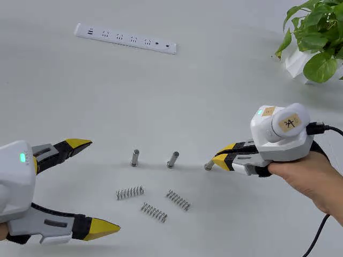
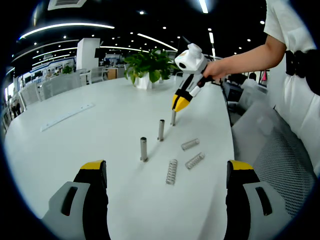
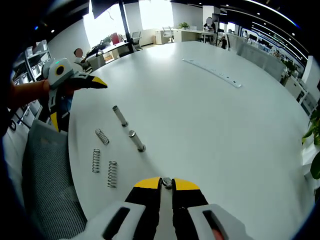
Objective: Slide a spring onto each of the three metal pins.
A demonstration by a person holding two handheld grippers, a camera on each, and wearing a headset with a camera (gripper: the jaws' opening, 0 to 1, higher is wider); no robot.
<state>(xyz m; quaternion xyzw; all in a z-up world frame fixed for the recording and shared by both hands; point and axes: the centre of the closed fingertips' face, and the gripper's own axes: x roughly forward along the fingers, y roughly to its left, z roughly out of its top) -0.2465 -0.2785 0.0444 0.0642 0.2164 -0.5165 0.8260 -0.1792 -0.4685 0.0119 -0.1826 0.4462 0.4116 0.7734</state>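
Pins (image 1: 172,159) in a row on table (image 1: 214,96), springs (image 1: 154,212) before them, power strip (image 1: 125,38) behind, plant (image 1: 316,32) far right

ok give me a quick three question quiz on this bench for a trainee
1. True or false: one of the small steel coil springs already sits on one of the short grey metal pins.
2. The right hand-held gripper is: A) open above the springs, B) shut on the end pin, C) carrying a spring.
3. How many springs lie loose on the white table?
Key: 1 false; 2 B; 3 three.
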